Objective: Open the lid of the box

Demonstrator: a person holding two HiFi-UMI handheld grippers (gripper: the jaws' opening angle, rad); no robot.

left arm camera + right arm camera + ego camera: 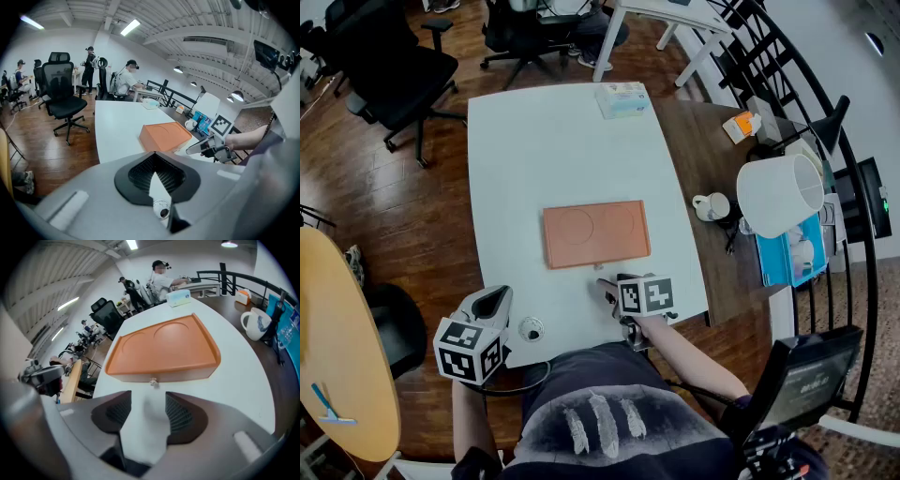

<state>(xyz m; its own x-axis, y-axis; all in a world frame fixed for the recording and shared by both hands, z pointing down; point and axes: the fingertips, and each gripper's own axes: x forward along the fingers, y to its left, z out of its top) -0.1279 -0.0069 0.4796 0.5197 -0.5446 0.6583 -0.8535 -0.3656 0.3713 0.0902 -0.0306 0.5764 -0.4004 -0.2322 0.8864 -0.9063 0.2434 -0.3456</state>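
Box (596,234) lay flat and orange near the middle of the white worktop (553,141), its long front edge turned toward the person. Its lid (164,343), with two shallow round hollows pressed into it, sat fully down on the body, and no gap showed along the front seam in the right gripper view. A small knob (153,381) stood out at the middle of that front edge and looked like the place to lift.

The right tool (147,401) was just in front of the knob with its jaws apart and nothing between them but bare worktop; the knob was close ahead of the gap, not yet inside it. From above, the right tool (605,286) pointed at the box's front edge, near it but apart.

The left tool (500,294) was held back at the near corner of the worktop, well apart from the box, with its jaws together at the tips and holding nothing. A small round object (531,328) lay just beside it.

By my reading, none of the opening was done. Closing on the knob and swinging the lid up both remained.
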